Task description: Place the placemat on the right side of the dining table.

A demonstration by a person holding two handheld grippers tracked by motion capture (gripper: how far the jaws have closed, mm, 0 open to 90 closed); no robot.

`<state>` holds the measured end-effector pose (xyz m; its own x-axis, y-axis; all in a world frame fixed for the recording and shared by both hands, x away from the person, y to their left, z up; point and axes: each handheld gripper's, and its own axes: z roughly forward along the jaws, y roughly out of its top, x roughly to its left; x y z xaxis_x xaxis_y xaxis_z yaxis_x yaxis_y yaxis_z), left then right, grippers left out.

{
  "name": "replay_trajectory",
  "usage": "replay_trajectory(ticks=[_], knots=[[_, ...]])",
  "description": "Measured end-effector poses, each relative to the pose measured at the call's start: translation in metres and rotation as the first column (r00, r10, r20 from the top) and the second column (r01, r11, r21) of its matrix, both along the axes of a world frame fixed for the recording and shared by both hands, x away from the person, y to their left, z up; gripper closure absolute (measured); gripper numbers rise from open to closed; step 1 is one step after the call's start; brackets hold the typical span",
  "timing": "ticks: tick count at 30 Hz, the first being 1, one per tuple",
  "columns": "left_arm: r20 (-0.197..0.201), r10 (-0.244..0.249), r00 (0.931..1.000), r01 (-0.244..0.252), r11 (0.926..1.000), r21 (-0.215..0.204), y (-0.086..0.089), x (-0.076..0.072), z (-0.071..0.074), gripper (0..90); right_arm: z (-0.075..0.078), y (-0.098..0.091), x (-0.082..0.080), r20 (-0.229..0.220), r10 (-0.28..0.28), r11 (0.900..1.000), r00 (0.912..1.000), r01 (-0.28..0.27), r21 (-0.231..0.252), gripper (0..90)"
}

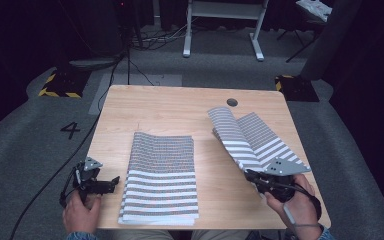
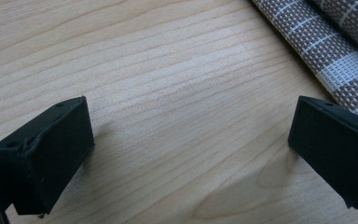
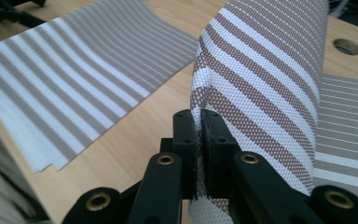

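Pretty dim room, dark curtains all around. Grey carpet floor point(image 1: 25, 135) with a white "4" point(image 1: 70, 130) marked left of the light wooden table point(image 1: 170, 107), which has a round cable hole point(image 1: 232, 102) near its far edge. Yellow-black hazard tape point(image 1: 59, 85) at far left, another taped patch point(image 1: 292, 82) at right. White desk frame point(image 1: 223, 27) at the back, cables point(image 1: 150, 37) tangled beside it.

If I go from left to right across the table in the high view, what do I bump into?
Left tongs → flat stack of striped mats → lifted striped mat → right tongs, shut on the lifted mat's edge.
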<state>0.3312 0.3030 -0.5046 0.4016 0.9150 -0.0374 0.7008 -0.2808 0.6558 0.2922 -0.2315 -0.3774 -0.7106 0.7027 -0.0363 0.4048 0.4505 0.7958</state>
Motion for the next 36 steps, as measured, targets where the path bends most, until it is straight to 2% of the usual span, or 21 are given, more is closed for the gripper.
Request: replay_trajectory(ticks=[2, 7, 13, 19, 23, 27, 28, 29, 31, 33, 34, 35, 36], knots=[[0.000, -0.001, 1.0000, 0.001, 1.0000, 0.000, 0.000, 0.000, 0.000, 0.1, -0.002, 0.011, -0.007, -0.004, 0.044, 0.9990, 0.9990, -0.044, 0.000, 85.9], [0.000, 0.000, 1.0000, 0.000, 1.0000, 0.000, 0.000, 0.000, 0.000, 0.1, -0.004, 0.021, -0.015, -0.007, 0.077, 0.9969, 0.9970, -0.077, 0.012, 85.9], [0.000, -0.001, 1.0000, 0.001, 1.0000, 0.001, 0.000, 0.000, 0.000, 0.1, -0.010, 0.036, -0.029, -0.033, 0.149, 0.9883, 0.9882, -0.148, 0.036, 85.8], [0.000, -0.001, 1.0000, 0.001, 1.0000, 0.000, 0.000, 0.000, 0.000, 0.1, -0.019, 0.048, -0.033, -0.061, 0.192, 0.9812, 0.9795, -0.190, 0.032, 85.5], [0.000, -0.001, 1.0000, 0.001, 1.0000, 0.000, 0.000, 0.000, 0.000, 0.1, -0.031, 0.055, -0.031, -0.100, 0.201, 0.9795, 0.9745, -0.199, 0.030, 85.7], [0.000, -0.001, 1.0000, 0.001, 1.0000, 0.000, 0.000, 0.000, 0.000, 0.1, -0.037, 0.058, -0.030, -0.119, 0.207, 0.9784, 0.9712, -0.204, 0.030, 85.0], [-0.002, -0.002, 1.0000, 0.002, 1.0000, 0.000, 0.000, 0.000, 0.000, 0.1, -0.041, 0.060, -0.028, -0.131, 0.214, 0.9768, 0.9680, -0.211, 0.036, 74.4], [-0.002, -0.003, 1.0000, 0.003, 1.0000, 0.000, 0.000, 0.000, 0.000, 0.1, -0.041, 0.060, -0.028, -0.131, 0.214, 0.9768, 0.9680, -0.211, 0.036, 74.4], [0.000, -0.001, 1.0000, 0.001, 1.0000, 0.000, 0.000, 0.000, 0.000, 0.1, -0.043, 0.061, -0.028, -0.136, 0.222, 0.9734, 0.9657, -0.211, 0.090, 62.3], [-0.002, -0.002, 1.0000, 0.002, 1.0000, 0.000, 0.000, 0.000, 0.000, 0.1, -0.041, 0.061, -0.029, -0.123, 0.210, 0.9744, 0.9699, -0.198, 0.107, 55.2], [-0.002, -0.002, 1.0000, 0.002, 1.0000, -0.001, 0.000, 0.000, 0.000, 0.1, -0.037, 0.058, -0.028, -0.104, 0.196, 0.9755, 0.9751, -0.183, 0.122, 50.0], [0.000, -0.001, 1.0000, 0.001, 1.0000, 0.000, 0.000, 0.000, 0.000, 0.1, -0.036, 0.055, -0.026, -0.094, 0.180, 0.9778, 0.9792, -0.167, 0.126, 48.5], [0.000, 0.000, 1.0000, 0.000, 1.0000, 0.000, 0.000, 0.000, 0.000, 0.1, -0.036, 0.055, -0.026, -0.094, 0.180, 0.9778, 0.9792, -0.167, 0.126, 48.5]])
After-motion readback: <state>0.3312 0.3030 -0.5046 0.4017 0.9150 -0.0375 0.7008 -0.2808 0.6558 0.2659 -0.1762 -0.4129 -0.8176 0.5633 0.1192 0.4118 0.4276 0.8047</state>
